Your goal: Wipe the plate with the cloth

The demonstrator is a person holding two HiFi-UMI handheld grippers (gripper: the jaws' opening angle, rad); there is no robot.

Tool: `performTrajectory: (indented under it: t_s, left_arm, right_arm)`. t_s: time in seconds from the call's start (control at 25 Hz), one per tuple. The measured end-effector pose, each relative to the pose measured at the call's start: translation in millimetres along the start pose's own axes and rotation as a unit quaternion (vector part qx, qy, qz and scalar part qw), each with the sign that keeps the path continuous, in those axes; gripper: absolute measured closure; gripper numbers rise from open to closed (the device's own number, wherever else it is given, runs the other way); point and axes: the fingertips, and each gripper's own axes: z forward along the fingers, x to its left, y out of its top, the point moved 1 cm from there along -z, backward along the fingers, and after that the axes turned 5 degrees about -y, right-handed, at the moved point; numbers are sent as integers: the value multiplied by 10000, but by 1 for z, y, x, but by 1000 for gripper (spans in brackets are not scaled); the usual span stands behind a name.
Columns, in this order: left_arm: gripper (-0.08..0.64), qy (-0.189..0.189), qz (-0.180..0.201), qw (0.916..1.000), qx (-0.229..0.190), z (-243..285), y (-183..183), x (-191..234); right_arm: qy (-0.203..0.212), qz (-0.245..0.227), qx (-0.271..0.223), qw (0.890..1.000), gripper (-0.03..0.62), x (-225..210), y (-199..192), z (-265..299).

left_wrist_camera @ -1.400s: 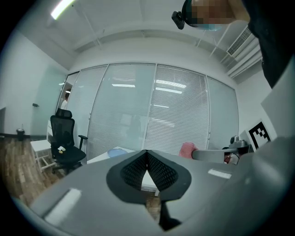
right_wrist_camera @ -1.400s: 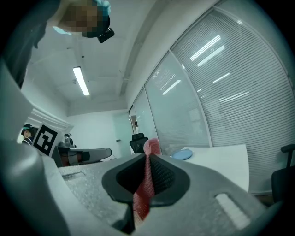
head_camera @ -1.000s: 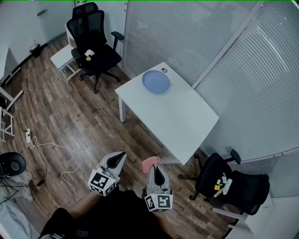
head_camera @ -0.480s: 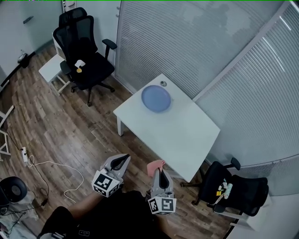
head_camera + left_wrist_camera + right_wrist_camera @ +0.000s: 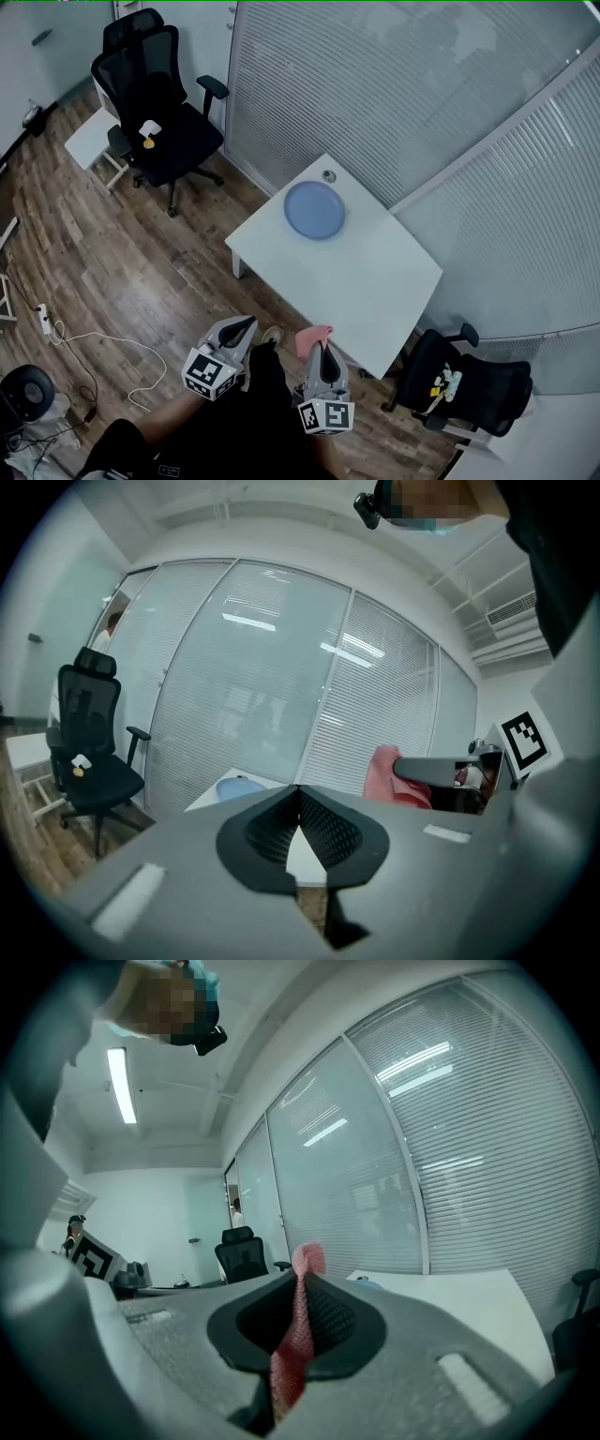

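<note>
White worktop (image 5: 384,281): blue plate (image 5: 314,209) lies near its far corner, with a small round object (image 5: 328,175), possibly a cap, just beyond it. Both tongs are over the wood floor (image 5: 141,253), short of the worktop. Right tongs (image 5: 318,347) clamped on pink cloth (image 5: 315,334). Left tongs (image 5: 246,324) closed, nothing between.

Right gripper (image 5: 302,1281) with its fingers (image 5: 336,1318) pressed together on a pink cloth (image 5: 291,1358), whose top fold stands above the tips. Beyond, to the right, lies a white surface (image 5: 459,1293) bearing a blue plate (image 5: 368,1284). A black office chair (image 5: 242,1254) stands before the blind-covered glass walls (image 5: 450,1147).
</note>
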Motion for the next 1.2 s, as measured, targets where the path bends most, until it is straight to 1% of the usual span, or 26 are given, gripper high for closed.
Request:
performTrajectory:
  t_s: [0.12, 0.24, 0.48, 0.68, 0.84, 0.88, 0.96, 1.08, 1.2]
  left_arm:
    - [566, -46, 19, 10000, -6, 17, 2, 9]
    - [566, 8, 63, 10000, -14, 32, 7, 21]
    - [566, 167, 168, 9997, 93, 70, 20, 47]
    - [551, 319, 16, 9993, 191, 122, 38, 69]
    - [541, 494, -62, 9979, 406, 169, 35, 80]
    - [538, 524, -113, 9974, 489, 180, 33, 84]
    - [512, 594, -243, 9960, 629, 196, 28, 93]
    - [499, 748, -392, 9935, 768, 217, 17, 110]
    - [475, 773, -733, 9886, 1063, 236, -8, 129]
  right_arm:
    - [-15, -7, 28, 10000, 571, -10, -1, 21]
    - [21, 75, 19, 10000, 571, -21, -3, 46]
    - [290, 80, -118, 9995, 571, -34, 14, 97]
    - [456, 65, -174, 9988, 571, -57, 29, 140]
    - [540, 62, -140, 9984, 571, -86, 34, 165]
    - [575, 95, -129, 9982, 571, -92, 35, 171]
    - [660, 139, -100, 9977, 571, -101, 34, 183]
    - [779, 91, -22, 9969, 571, -110, 28, 202]
    - [774, 95, 106, 9969, 571, -119, 20, 221]
